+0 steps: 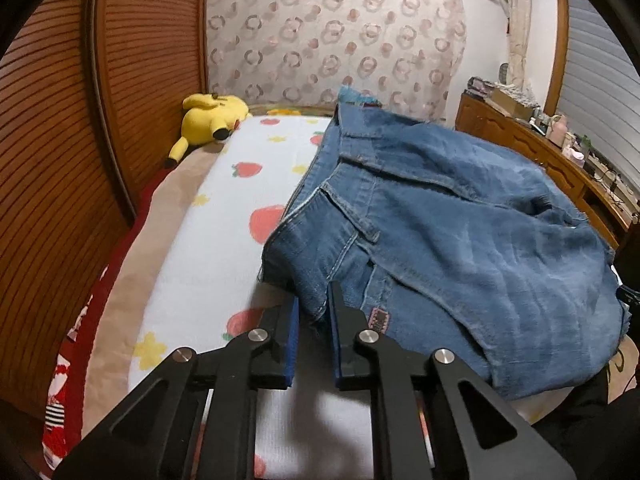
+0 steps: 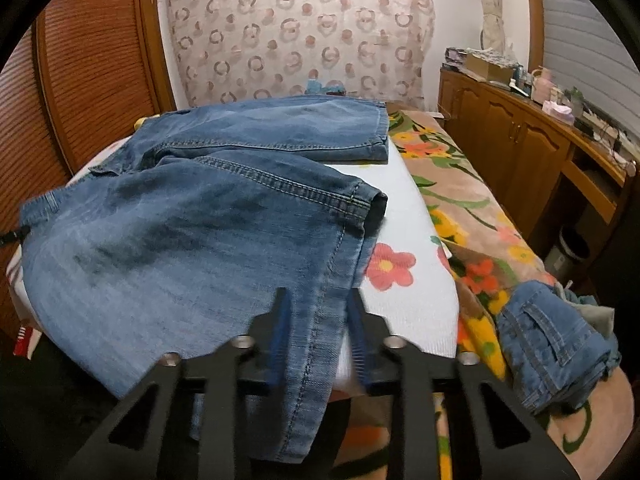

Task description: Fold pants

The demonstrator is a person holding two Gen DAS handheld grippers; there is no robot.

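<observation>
Pinching the jeans (image 1: 460, 216) edges, left claw (image 1: 314, 312) and right claw (image 2: 318, 312) hold denim; next, lift and fold away together.

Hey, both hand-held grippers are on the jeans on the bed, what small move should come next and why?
Probably lift both corners together and carry them toward the far leg ends. The left hand-held gripper is pinching the waistband corner of the jeans, and the right hand-held gripper is closed on a leg's near edge. The jeans lie bunched on the white blanket, so raising both should start a fold.
</observation>
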